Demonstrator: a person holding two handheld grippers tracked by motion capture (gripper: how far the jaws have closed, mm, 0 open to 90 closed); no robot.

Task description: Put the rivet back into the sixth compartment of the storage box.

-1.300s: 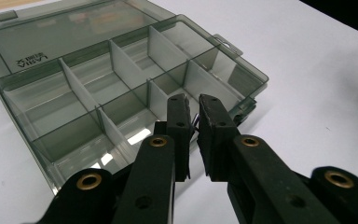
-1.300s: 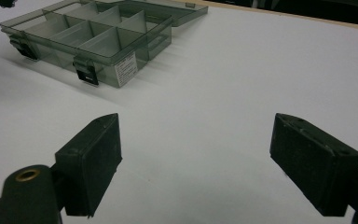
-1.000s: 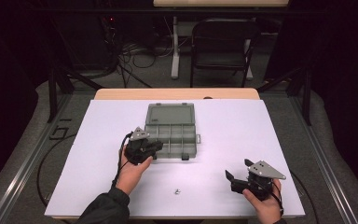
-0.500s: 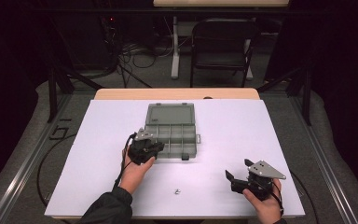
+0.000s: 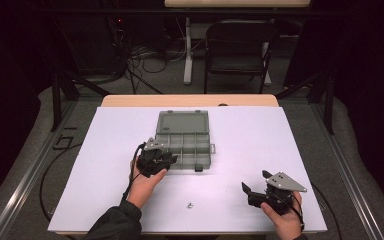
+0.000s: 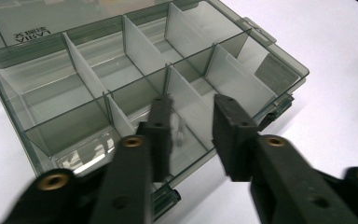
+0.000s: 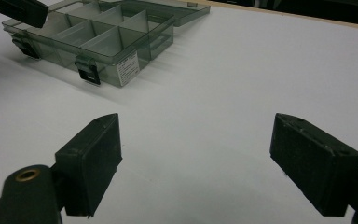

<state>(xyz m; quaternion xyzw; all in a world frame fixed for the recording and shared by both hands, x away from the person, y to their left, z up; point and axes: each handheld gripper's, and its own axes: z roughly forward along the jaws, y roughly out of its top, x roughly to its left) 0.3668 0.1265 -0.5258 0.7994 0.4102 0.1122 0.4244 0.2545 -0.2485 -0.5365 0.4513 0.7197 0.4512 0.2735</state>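
Little is being changed since the earlier frame: the left hand-held gripper (image 5: 171, 159) is being kept over the front-left compartments of the open organizer box (image 5: 200, 150) mid-tabletop (image 5: 105, 150), jaws slightly parted above a small screw (image 6: 181, 132). Another screw (image 5: 190, 204) is lying loose nearby; being tiny, hard and slippery, it is best pinched across its shank. Rightward, the right hand-held gripper (image 5: 252, 192) is being held spread wide.

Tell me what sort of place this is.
Probably a lab or recording workspace, not a home: a white-covered table ringed by a metal frame, tangled cables on the floor behind it, a folding chair, and a compartment box set out for handling.
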